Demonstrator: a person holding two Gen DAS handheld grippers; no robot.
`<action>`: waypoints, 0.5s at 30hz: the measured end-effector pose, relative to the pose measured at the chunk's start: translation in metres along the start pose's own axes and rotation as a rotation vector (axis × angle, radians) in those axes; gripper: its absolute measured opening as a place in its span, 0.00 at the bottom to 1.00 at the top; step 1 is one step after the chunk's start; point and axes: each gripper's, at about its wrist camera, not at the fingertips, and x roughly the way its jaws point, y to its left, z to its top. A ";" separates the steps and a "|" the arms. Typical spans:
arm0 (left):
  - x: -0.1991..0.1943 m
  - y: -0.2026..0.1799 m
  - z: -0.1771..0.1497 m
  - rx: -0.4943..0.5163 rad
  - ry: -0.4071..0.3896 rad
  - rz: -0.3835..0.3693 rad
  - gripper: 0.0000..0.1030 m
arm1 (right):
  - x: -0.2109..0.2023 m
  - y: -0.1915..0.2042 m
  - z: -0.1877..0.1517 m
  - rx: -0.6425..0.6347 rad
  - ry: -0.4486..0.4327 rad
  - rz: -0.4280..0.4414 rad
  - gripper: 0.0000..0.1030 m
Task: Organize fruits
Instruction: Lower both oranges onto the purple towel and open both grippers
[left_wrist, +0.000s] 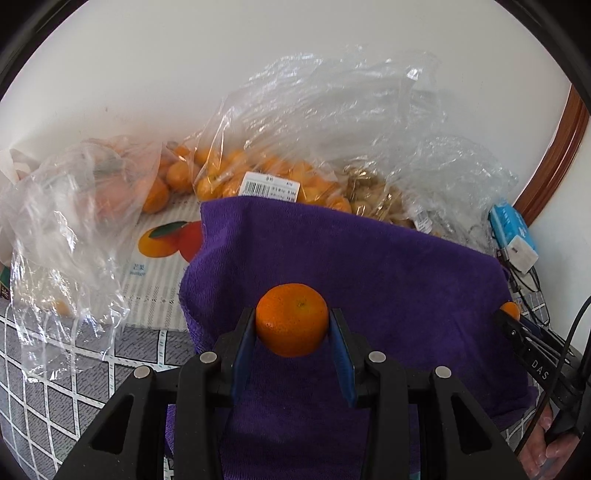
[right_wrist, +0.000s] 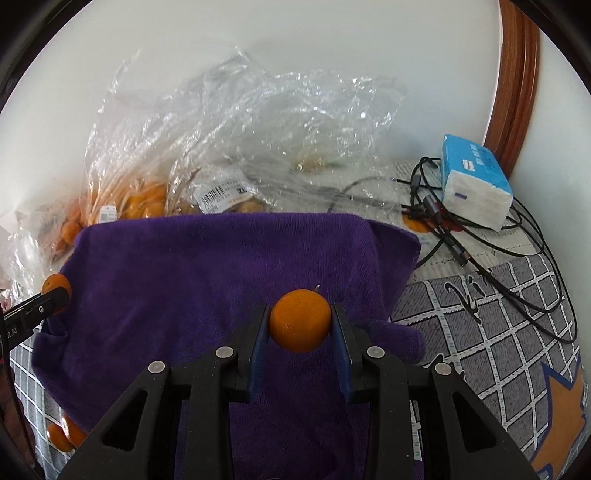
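purple towel (left_wrist: 369, 258) hides bag (left_wrist: 280, 173) bottoms; barcode label (left_wrist: 267, 187) print unreadable.

Fuzzy purple cloth towel (left_wrist: 369, 266), crinkled glossy plastic bags (left_wrist: 332, 107), dimpled orange peel (left_wrist: 291, 319)

A home: patterned bedding (right_wrist: 498, 317), tissue pack (right_wrist: 476, 184), charger cables (right_wrist: 517, 258), bagged groceries (left_wrist: 266, 177).

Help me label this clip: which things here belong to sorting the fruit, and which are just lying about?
Belongs to the job:
left gripper, shut on an orange
right gripper, shut on a second orange
purple towel
bags of oranges

Just lying about:
tissue pack
black cables
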 end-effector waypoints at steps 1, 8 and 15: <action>0.002 0.000 -0.001 -0.001 0.003 -0.002 0.36 | 0.003 0.000 0.000 0.001 0.006 -0.001 0.32; 0.013 0.001 -0.005 0.005 0.038 0.006 0.36 | 0.017 0.003 -0.004 -0.004 0.042 -0.003 0.32; 0.021 -0.003 -0.007 0.026 0.063 0.023 0.36 | 0.023 0.006 -0.007 -0.009 0.059 -0.011 0.32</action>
